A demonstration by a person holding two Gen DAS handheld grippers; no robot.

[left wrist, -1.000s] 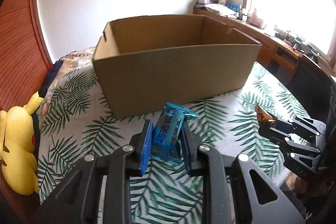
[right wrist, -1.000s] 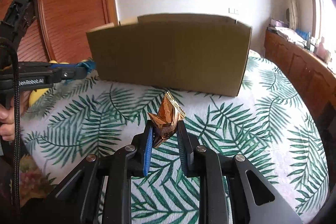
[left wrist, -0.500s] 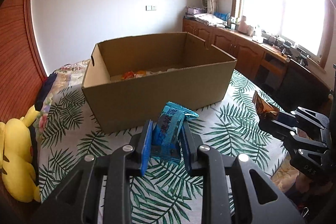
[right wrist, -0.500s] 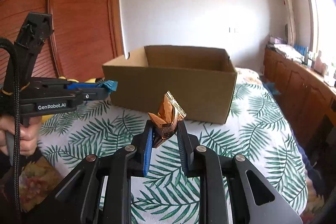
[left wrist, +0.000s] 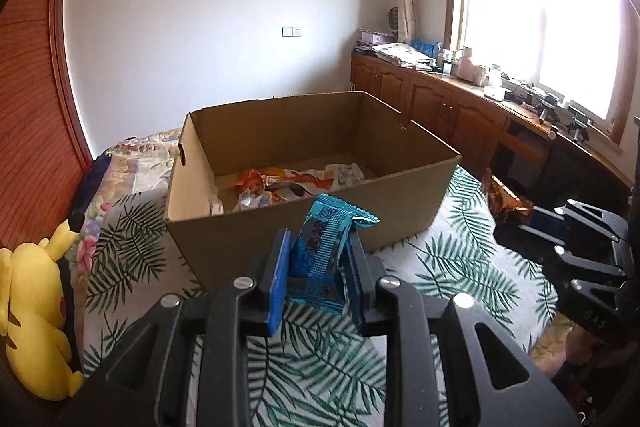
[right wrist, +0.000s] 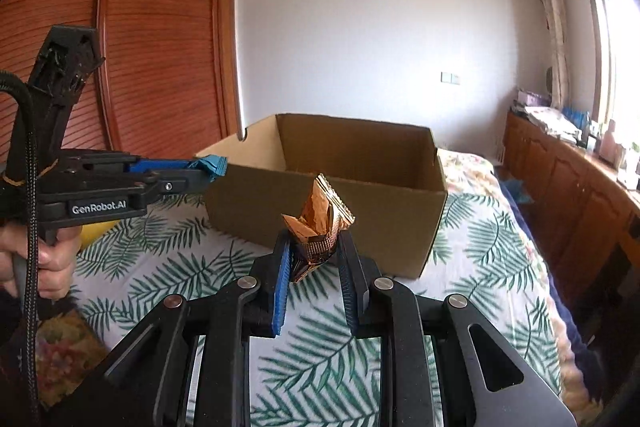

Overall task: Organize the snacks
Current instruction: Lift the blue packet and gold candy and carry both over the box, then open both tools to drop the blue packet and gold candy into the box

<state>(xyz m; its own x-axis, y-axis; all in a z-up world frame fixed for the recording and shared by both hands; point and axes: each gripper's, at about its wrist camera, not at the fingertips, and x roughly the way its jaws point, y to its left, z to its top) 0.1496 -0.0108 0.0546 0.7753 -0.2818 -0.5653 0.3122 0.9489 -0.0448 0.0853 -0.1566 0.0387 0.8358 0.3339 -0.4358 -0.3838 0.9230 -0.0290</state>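
Left tongs (left wrist: 318, 273): closed on the blue snack packet (left wrist: 325, 254), which stands upright between the blue pads, held above the bed (left wrist: 312, 371) just short of the cardboard box (left wrist: 304, 231).
Right tongs (right wrist: 314, 267): clamped on the crumpled gold-brown packet (right wrist: 318, 223), also in the air in front of the box's near wall.
What has changed: a second ago both views sat low, level with the box's side, and nothing inside could be seen; now both tongs have risen and the left wrist view looks over the rim at the loose wrappers (left wrist: 288, 185) lying on the box floor.
What that means: by my reading both packets are lifted high enough to pass the rim, and the drop into the box is the step at hand.
Edges: the near wall's top edge lies between each packet and the opening; the side walls have notched handle cut-outs.
Open room: the box is mostly unfilled, wrappers gathered near the front left, bare cardboard behind and to the right.
Beside the path: a yellow plush toy (left wrist: 32, 311) lies at the bed's left edge, well apart from the box.
Beyond: wooden cabinets (left wrist: 432, 99) run under the window, clear of the bed.
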